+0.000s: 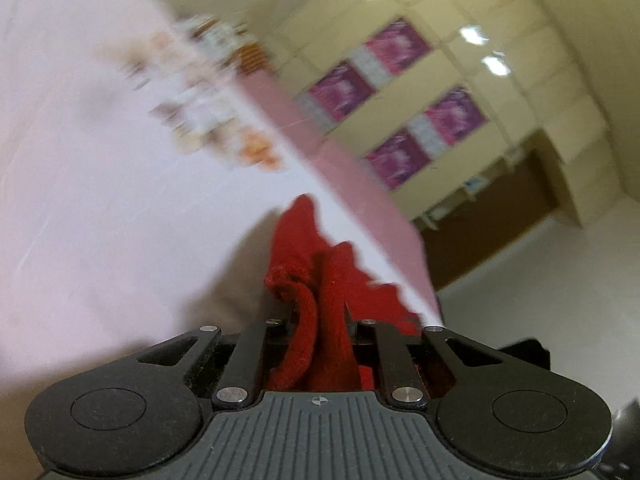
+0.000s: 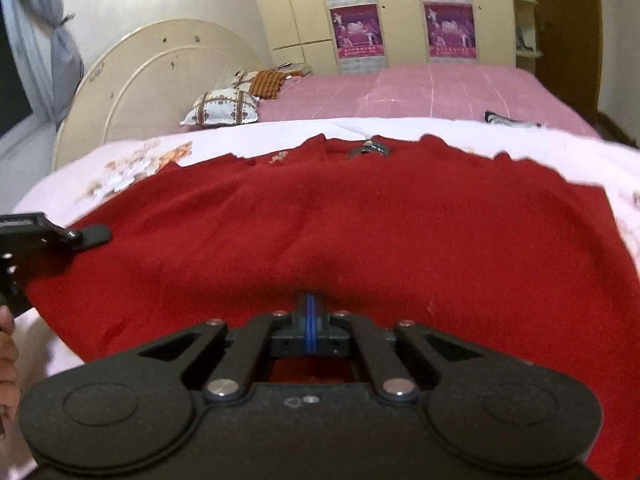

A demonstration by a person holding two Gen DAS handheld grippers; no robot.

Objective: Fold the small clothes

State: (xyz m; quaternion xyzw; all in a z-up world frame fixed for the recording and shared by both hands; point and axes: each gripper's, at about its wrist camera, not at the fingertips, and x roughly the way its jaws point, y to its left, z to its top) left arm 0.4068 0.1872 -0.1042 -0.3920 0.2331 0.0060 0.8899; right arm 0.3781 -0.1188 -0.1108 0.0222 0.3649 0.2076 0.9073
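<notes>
A red knitted garment (image 2: 360, 216) lies spread on a pale pink floral sheet (image 2: 132, 168) on the bed. My right gripper (image 2: 309, 304) is shut on the garment's near edge, its fingers pressed together at the cloth. My left gripper (image 1: 320, 316) is shut on a bunched corner of the same red garment (image 1: 308, 248), lifted off the sheet. The left gripper also shows in the right wrist view (image 2: 86, 236) at the garment's left edge. A small dark ornament (image 2: 370, 148) sits at the garment's far edge.
The bed has a pink cover (image 2: 420, 88) beyond the sheet, with patterned pillows (image 2: 228, 108) by a round cream headboard (image 2: 160, 64). Cream wardrobes with purple posters (image 2: 360, 28) stand behind. A dark small item (image 2: 508, 118) lies on the pink cover at right.
</notes>
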